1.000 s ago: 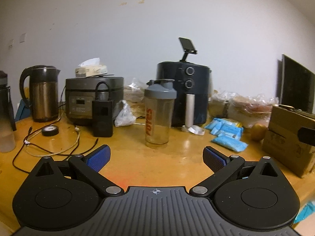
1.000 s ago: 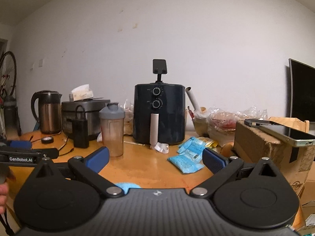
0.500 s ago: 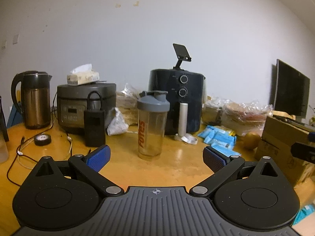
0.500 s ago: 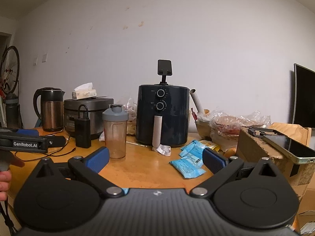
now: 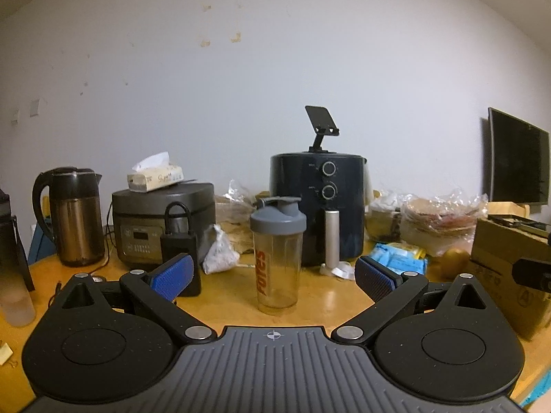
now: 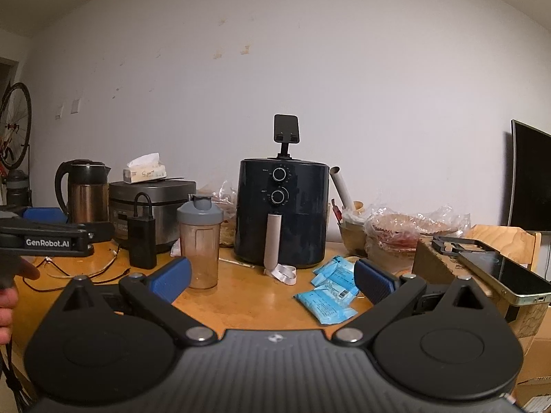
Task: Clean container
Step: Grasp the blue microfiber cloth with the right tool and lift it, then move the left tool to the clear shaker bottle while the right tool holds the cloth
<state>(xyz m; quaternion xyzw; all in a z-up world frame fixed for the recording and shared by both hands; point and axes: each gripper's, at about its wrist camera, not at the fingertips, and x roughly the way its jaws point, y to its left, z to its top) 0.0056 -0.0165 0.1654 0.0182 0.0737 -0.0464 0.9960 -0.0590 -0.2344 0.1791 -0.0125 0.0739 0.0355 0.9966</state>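
**Shaker bottle lined up, both grippers wide open**

While you've got both tools up over the table, the clear plastic shaker bottle with the grey flip lid [image 5: 278, 254] stands upright on the round orange wooden table [image 5: 330, 292], dead centre between your left gripper [image 5: 273, 277] fingers, which are spread wide and touch nothing. Just behind it sits the dark blue air fryer [image 5: 318, 206]. Your right gripper [image 6: 272, 277] is spread wide too, empty, above blue snack packets [image 6: 327, 292]. The bottle stands left of it.
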